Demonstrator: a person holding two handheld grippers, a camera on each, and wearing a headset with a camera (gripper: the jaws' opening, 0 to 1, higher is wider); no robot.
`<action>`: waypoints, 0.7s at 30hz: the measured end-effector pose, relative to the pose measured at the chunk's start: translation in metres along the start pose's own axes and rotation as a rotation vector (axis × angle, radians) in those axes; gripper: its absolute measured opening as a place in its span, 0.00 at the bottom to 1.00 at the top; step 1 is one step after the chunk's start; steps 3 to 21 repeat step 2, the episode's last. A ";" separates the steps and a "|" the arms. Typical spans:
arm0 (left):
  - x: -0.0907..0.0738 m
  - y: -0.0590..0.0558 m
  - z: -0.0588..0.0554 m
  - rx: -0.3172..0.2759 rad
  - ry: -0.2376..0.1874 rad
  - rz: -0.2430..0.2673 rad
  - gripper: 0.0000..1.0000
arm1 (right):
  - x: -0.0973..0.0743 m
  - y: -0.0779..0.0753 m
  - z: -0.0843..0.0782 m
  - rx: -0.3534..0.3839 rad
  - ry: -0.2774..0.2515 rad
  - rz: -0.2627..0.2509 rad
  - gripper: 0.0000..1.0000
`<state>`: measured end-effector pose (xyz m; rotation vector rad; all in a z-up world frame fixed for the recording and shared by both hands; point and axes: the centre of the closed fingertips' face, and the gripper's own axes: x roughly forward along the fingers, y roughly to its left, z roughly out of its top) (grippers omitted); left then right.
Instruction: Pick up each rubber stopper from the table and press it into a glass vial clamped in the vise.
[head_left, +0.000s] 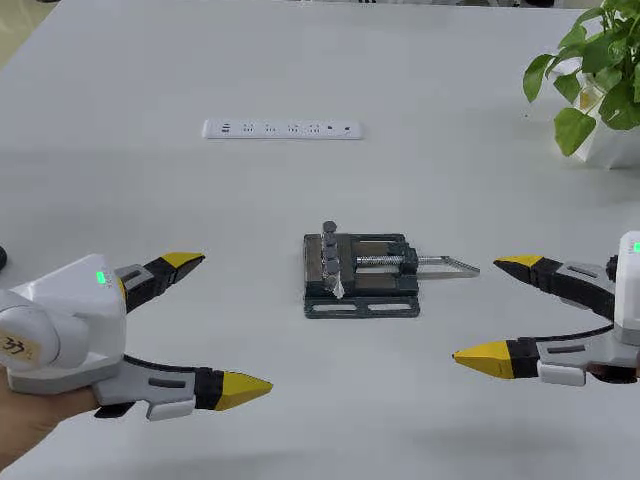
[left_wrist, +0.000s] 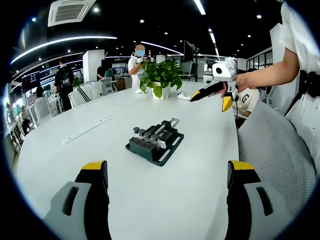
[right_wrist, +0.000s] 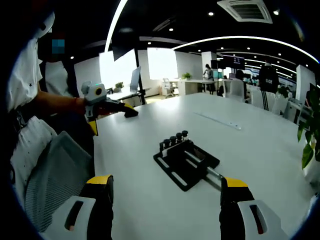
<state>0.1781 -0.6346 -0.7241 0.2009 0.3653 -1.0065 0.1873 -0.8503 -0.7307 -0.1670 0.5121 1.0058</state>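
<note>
White table (head_left: 150, 220): vise (head_left: 375, 283) clamps row of dark-topped vials (head_left: 329, 258).

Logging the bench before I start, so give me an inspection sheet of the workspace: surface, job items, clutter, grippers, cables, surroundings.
Surface: white table, no spills seen.
Job's things: vise at mid-table, with a row of vials clamped in it, each with a dark top.
Clutter: power strip beyond the vise; potted plant at the far right.
Grippers: left gripper and right gripper both open and empty, one on each side of the vise.
Cables: nothing seen.
Surroundings: open office, with people standing beyond the table.
</note>
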 end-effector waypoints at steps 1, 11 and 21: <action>0.000 0.001 -0.001 0.000 0.003 0.001 0.99 | 0.000 -0.001 -0.001 0.000 0.001 0.002 0.87; 0.000 0.001 -0.001 -0.001 0.003 0.002 0.99 | 0.001 -0.001 -0.002 -0.004 0.005 0.003 0.87; 0.000 0.001 -0.001 -0.001 0.003 0.002 0.99 | 0.001 -0.001 -0.002 -0.004 0.005 0.003 0.87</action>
